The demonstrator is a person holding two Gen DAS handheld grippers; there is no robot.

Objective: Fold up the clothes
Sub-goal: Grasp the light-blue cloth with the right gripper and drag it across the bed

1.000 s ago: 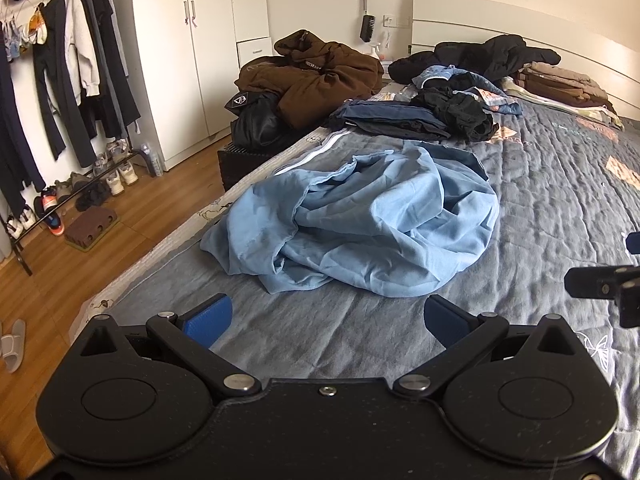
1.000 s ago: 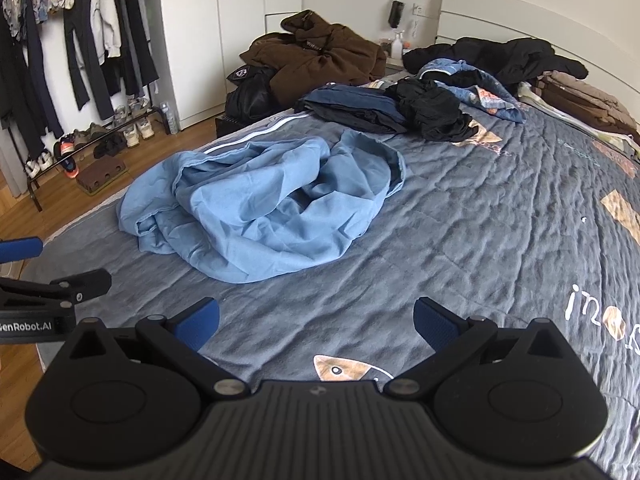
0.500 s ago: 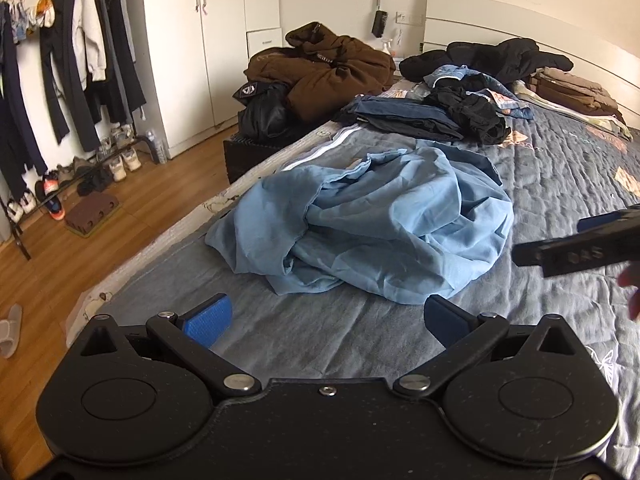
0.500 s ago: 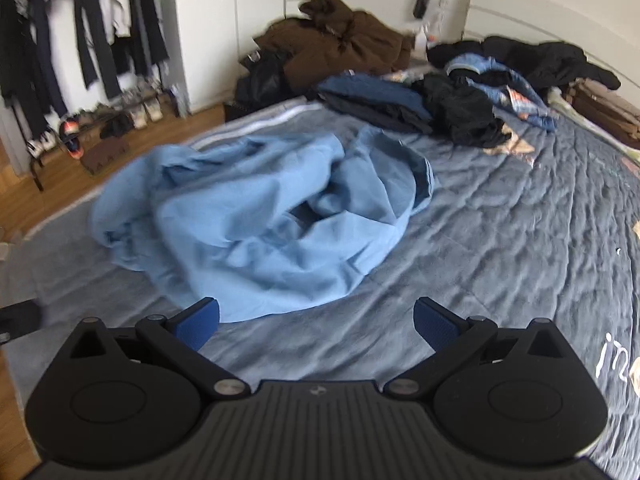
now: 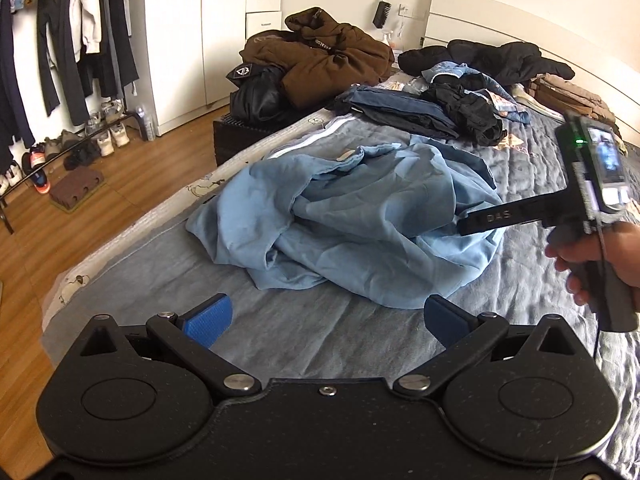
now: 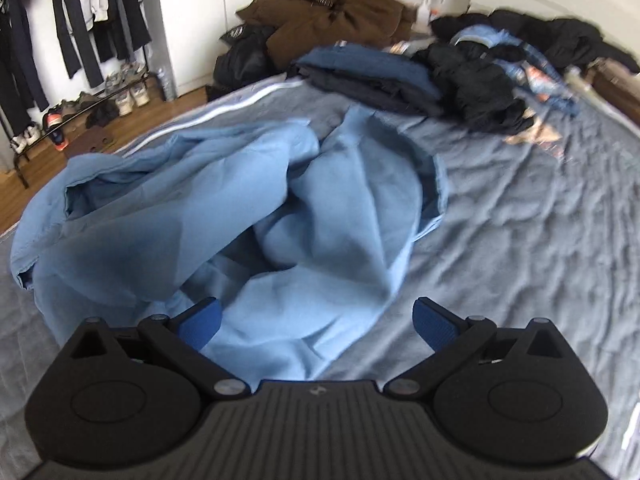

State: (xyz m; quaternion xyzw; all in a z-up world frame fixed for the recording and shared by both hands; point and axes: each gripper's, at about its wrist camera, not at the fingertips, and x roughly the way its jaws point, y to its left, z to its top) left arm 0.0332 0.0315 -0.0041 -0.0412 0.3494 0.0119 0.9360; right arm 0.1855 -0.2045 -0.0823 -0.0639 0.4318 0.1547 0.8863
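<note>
A crumpled light blue garment (image 5: 360, 220) lies in a heap on the grey bed cover (image 5: 304, 336); it fills the right wrist view (image 6: 248, 220). My left gripper (image 5: 326, 316) is open and empty, over the bare cover just short of the garment's near edge. My right gripper (image 6: 316, 320) is open and empty, low over the garment's near edge, its left pad over the cloth. In the left wrist view the right gripper (image 5: 472, 222) reaches over the garment's right side, held by a hand (image 5: 600, 256).
Piles of dark and brown clothes (image 5: 420, 100) lie at the far end of the bed by the headboard (image 5: 500, 20). To the left are the bed's edge, a wooden floor (image 5: 80, 200), a clothes rack with shoes (image 5: 60, 60) and a white wardrobe (image 5: 208, 32).
My right gripper has moved forward and down, from well short of the blue garment to right over its near edge. My left gripper has barely moved. Both stay open.
</note>
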